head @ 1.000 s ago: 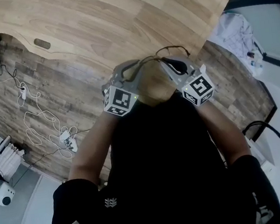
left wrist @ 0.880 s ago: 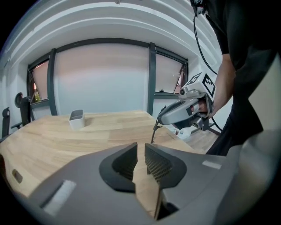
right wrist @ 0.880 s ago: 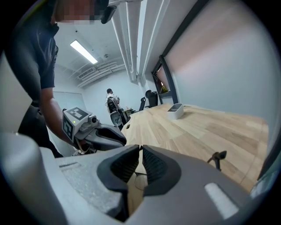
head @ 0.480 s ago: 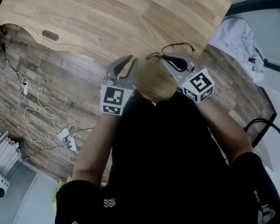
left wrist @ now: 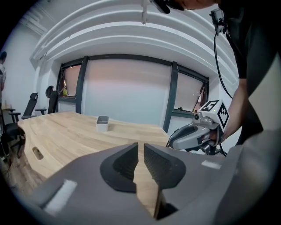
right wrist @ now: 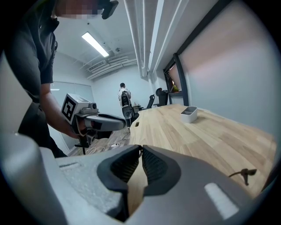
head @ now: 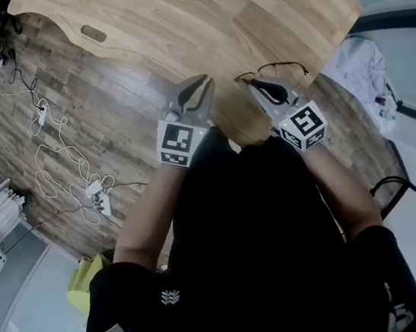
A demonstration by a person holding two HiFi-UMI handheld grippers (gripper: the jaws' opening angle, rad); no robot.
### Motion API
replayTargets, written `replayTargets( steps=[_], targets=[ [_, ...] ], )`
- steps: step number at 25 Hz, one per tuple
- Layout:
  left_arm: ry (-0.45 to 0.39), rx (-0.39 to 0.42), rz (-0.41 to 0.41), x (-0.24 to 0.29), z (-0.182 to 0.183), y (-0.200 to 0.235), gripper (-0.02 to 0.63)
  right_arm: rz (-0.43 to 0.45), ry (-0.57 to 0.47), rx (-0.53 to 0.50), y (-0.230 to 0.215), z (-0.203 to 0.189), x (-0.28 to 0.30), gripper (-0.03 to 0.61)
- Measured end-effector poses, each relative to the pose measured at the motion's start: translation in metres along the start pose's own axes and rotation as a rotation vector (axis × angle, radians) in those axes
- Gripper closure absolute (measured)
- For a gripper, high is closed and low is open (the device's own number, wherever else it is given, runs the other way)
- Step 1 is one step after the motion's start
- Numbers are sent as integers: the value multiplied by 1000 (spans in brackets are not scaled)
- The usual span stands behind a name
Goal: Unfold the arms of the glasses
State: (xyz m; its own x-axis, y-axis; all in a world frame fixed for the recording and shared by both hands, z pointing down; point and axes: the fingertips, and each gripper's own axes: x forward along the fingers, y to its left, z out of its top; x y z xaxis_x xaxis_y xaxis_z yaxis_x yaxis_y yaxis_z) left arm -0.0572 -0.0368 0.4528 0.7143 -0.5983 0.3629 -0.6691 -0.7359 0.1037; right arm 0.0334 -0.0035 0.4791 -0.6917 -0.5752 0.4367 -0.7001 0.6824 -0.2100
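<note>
Barely visible, thin glasses point(head: 284, 65) stay pinched in the clenched right gripper point(head: 254, 83) over the near edge of the tabletop point(head: 172, 20). The left gripper point(head: 198, 86) has let go and pulled aside, jaws just narrowing, empty.

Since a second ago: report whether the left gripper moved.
Yes: left gripper drew left from the table's near corner; jaws just closed further, nothing between them.

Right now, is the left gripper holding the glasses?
No, the left gripper, its jaws having just been closing, shows a narrow gap with only the table visible between them.
</note>
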Motion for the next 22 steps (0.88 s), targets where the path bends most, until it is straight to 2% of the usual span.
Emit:
replayTargets(
  steps=[7,22],
  targets=[
    [-7,-22,36,-17,-4,10,566,29,20,-17,12,2,7,554],
    [-45,-50,93,-30,4,14,571,96,98,-129,38,4,15,552]
  ],
)
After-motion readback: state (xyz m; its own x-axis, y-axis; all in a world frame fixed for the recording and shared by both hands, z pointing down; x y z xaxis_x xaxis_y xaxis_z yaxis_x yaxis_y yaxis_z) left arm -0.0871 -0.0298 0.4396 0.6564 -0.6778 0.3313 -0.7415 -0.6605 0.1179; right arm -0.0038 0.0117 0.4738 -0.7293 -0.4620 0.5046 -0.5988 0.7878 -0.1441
